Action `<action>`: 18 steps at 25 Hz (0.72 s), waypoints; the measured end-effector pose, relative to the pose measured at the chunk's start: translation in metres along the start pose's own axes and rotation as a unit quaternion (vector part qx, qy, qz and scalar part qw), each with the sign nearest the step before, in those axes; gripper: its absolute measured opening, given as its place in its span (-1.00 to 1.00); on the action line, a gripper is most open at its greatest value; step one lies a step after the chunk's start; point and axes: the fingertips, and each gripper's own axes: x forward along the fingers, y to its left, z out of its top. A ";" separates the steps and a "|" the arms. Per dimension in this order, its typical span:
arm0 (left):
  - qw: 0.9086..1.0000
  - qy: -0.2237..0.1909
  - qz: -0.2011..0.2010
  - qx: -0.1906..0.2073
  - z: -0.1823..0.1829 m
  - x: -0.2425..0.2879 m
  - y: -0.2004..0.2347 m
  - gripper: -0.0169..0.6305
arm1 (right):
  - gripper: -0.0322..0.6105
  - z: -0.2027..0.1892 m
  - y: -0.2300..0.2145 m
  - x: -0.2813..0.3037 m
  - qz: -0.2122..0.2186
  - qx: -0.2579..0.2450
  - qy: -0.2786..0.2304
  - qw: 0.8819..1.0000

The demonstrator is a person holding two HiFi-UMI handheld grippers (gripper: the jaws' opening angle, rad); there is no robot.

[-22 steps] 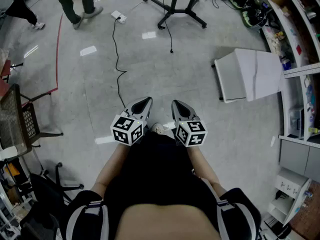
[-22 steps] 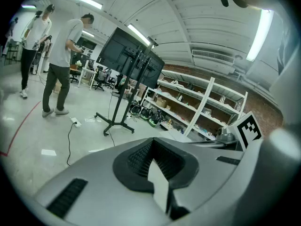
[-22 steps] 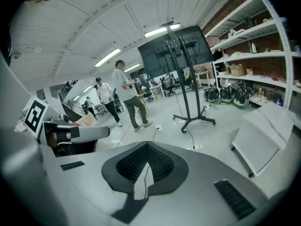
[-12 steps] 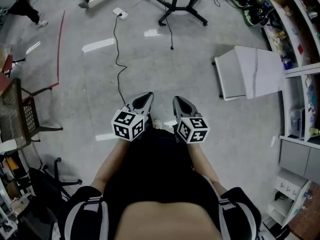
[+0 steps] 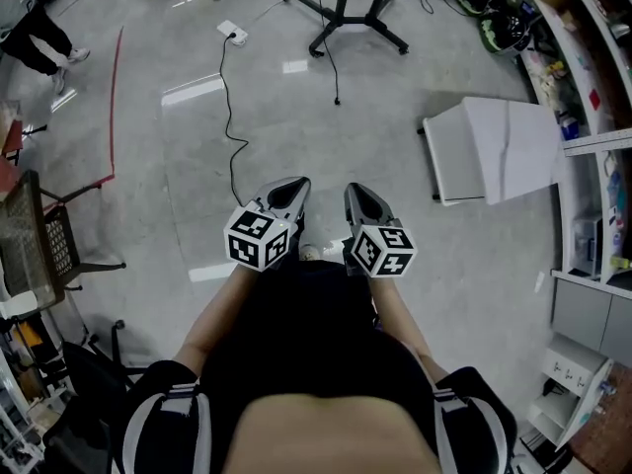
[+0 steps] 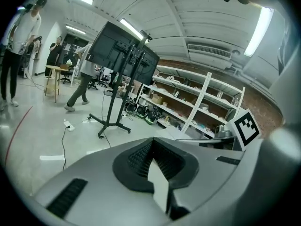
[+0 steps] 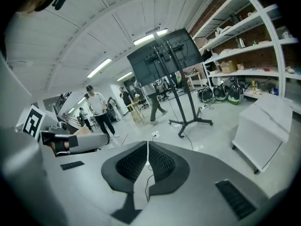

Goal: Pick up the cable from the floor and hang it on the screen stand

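A thin black cable (image 5: 231,117) lies on the grey floor, running from a white power strip (image 5: 233,34) toward me, and ends close to my left gripper (image 5: 292,188). It also shows in the left gripper view as the cable (image 6: 63,142). The black screen stand (image 5: 351,13) is at the top of the head view, with its screen (image 7: 164,55) and its base (image 6: 110,124) ahead. My right gripper (image 5: 357,194) is held beside the left one, in front of my body. Both are shut and empty, above the floor and apart from the cable.
A white cabinet (image 5: 489,146) stands on the floor at the right, before shelving (image 5: 592,87). A second short cable (image 5: 334,67) hangs from the stand. A mesh chair (image 5: 39,240) and a red floor line (image 5: 114,97) are at the left. People (image 6: 14,51) walk at the far left.
Both grippers have shifted slightly forward, still shut. The person walking at the top of the head view has almost left the frame.
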 end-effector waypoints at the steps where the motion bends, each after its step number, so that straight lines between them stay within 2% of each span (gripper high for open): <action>1: 1.000 -0.001 0.000 0.003 0.007 0.006 0.005 -0.94 | -0.82 0.006 -0.003 0.008 0.000 0.003 0.001 1.000; 11: 1.000 -0.001 -0.012 -0.002 0.070 0.056 0.080 -0.94 | -0.82 0.067 -0.009 0.094 -0.011 0.009 0.003 1.000; 18: 1.000 -0.009 -0.027 0.000 0.109 0.087 0.108 -0.94 | -0.82 0.101 -0.020 0.132 -0.027 0.014 -0.003 1.000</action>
